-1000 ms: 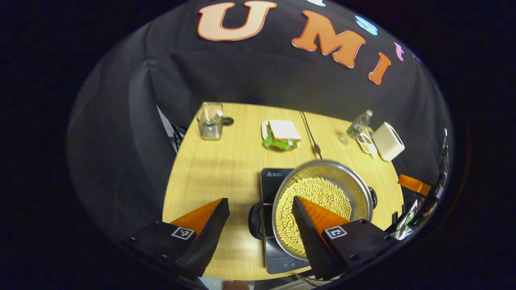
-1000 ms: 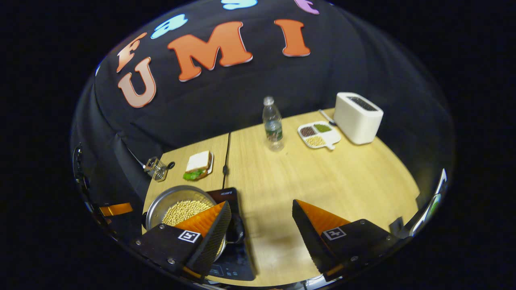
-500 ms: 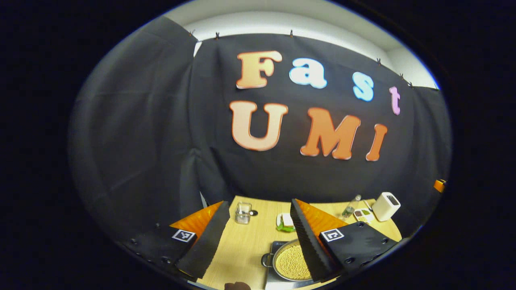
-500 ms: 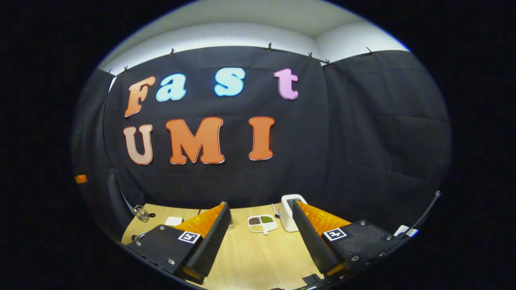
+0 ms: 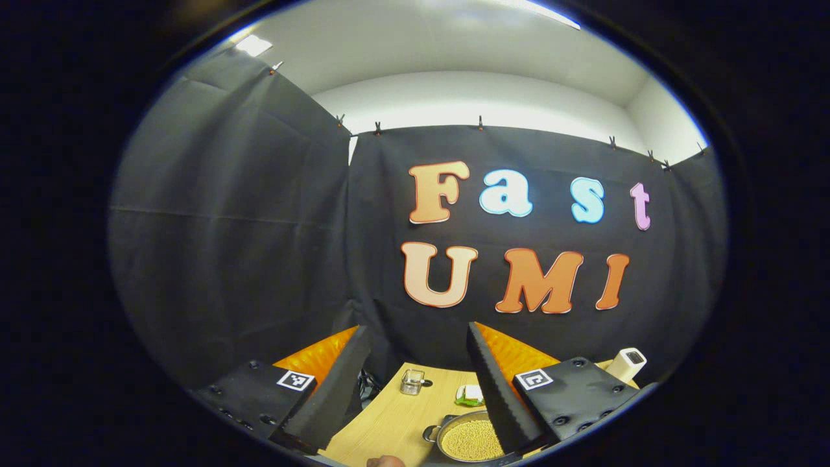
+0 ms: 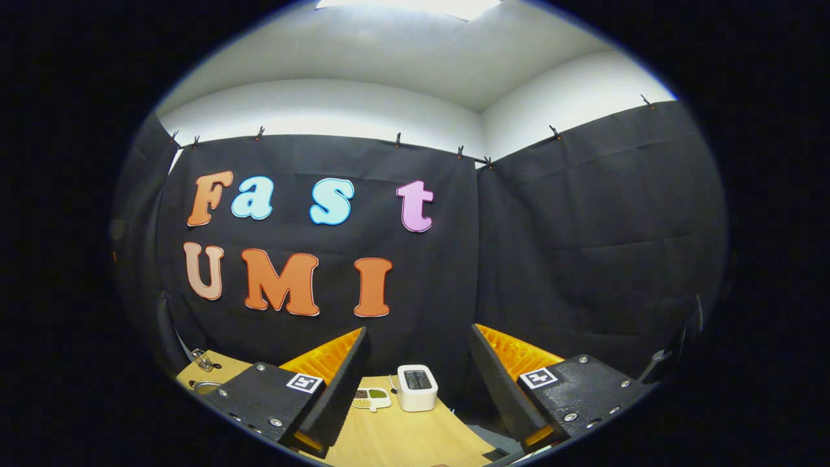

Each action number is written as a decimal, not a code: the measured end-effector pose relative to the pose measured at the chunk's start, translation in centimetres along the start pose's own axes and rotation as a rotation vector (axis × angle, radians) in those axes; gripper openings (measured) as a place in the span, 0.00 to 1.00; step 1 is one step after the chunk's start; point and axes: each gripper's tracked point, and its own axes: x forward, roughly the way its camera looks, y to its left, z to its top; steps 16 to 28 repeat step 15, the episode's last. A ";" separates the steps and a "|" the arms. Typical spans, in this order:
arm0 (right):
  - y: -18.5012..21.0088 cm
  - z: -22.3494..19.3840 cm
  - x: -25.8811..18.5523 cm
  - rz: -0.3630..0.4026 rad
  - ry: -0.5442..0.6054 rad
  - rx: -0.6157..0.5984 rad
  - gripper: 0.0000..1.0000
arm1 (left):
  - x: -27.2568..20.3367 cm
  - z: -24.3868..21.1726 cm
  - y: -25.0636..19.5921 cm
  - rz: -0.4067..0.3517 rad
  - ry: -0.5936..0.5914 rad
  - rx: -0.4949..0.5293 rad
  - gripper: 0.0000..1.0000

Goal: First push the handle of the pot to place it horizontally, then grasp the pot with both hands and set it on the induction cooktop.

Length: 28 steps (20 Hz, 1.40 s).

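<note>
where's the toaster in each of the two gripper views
Left gripper view: the toaster is at lower right, past the gripper's right finger.
Right gripper view: the toaster is at bottom centre, between the two fingers.
Shared landmark: the wooden table it stands on.

A round steel pot [image 5: 468,440] filled with pale yellow beans sits upright at the bottom centre of the left gripper view, its dark side handle [image 5: 430,433] pointing left, partly hidden behind a finger.

Silver pot [image 5: 447,433] of pale yellow beans [image 5: 471,445] on a light wooden table [image 5: 382,425], white toaster [image 6: 417,387] far right, black-and-white square markers [image 5: 295,380] on gripper bodies.
</note>
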 end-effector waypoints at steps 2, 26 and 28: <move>-0.1 0.0 -0.5 0.017 -0.014 0.009 0.95 | -0.9 0.7 0.2 0.031 -0.028 -0.003 0.97; 1.9 -0.5 -1.3 0.055 -0.008 0.021 0.95 | -2.9 3.6 2.0 0.035 -0.073 0.045 0.96; 1.9 -0.5 -1.3 0.055 -0.008 0.021 0.95 | -2.9 3.6 2.0 0.035 -0.073 0.045 0.96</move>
